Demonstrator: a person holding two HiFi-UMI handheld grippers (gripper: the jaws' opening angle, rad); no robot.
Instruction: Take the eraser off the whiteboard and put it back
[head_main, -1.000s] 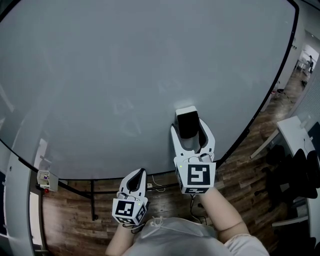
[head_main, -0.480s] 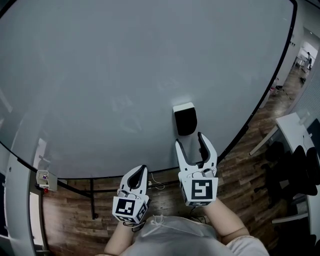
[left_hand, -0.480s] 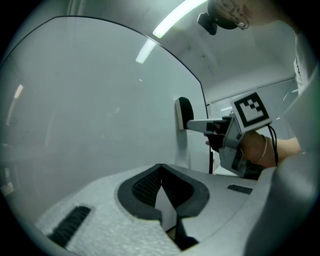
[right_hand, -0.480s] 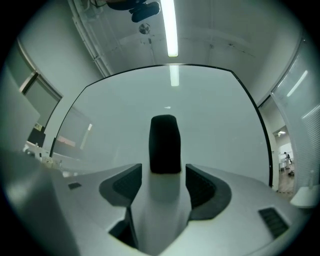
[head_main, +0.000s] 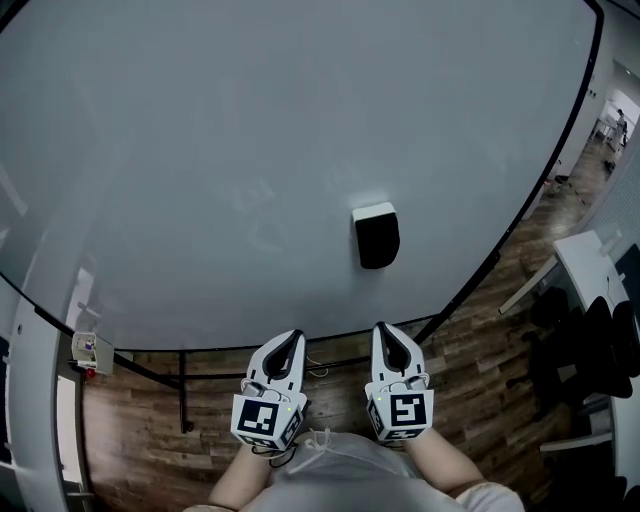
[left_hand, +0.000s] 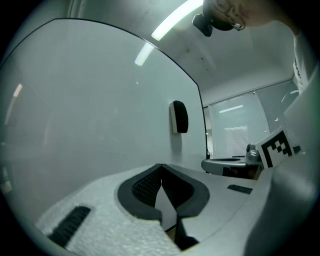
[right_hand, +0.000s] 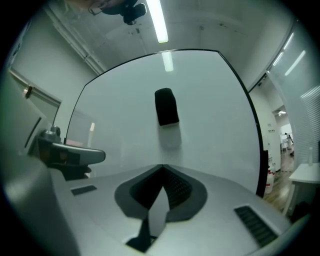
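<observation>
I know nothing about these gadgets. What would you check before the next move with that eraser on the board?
1. Eraser sits on the whiteboard: ok.
2. Right gripper clear of the eraser: ok; its jaws have just closed on nothing.
3. Left gripper empty, jaws together: ok.
4. Jaws open for another grab: not ok, both shut.
5. Eraser holds firmly: cannot tell.

Head view peers steeply down, both gripper views face level, all sharing the pale glossy whiteboard (head_main: 230, 150) and black oblong eraser (head_main: 377, 240).
</observation>
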